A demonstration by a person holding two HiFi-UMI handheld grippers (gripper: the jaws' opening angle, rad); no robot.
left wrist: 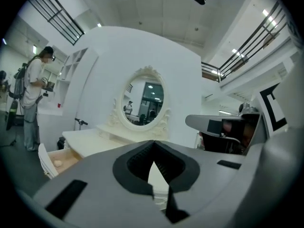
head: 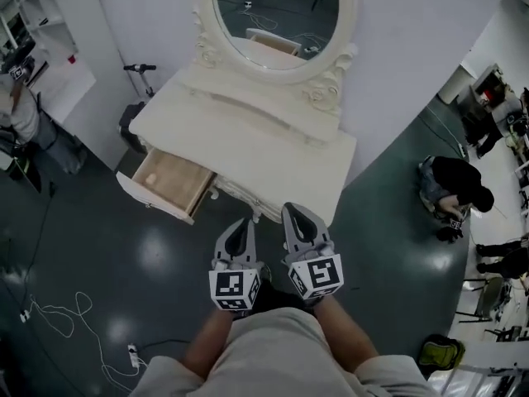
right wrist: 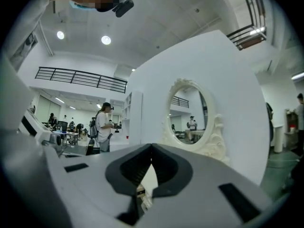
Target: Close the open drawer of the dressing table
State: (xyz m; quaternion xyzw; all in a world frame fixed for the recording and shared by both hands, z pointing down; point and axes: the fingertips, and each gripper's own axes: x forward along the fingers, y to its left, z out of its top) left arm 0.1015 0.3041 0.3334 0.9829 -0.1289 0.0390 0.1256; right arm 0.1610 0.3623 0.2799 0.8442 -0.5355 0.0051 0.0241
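Observation:
A white dressing table (head: 248, 139) with an oval mirror (head: 281, 15) stands against a white wall. At its left front, the open drawer (head: 169, 184) sticks out and shows its bare wooden inside. Both grippers hover side by side over the floor in front of the table, to the right of the drawer and apart from it. The left gripper (head: 245, 222) is shut and holds nothing. So is the right gripper (head: 292, 210), close to the table's front edge. In the left gripper view the drawer (left wrist: 59, 160) lies low at the left, beyond the shut gripper (left wrist: 153, 142). The right gripper view shows its gripper (right wrist: 152, 146) below the mirror (right wrist: 190, 113).
A scooter (head: 136, 98) leans by the table's left end. One person (head: 21, 110) stands at the far left, another (head: 459, 193) crouches on the floor at the right. White cables (head: 58, 313) and a power strip (head: 132, 356) lie on the dark floor at lower left.

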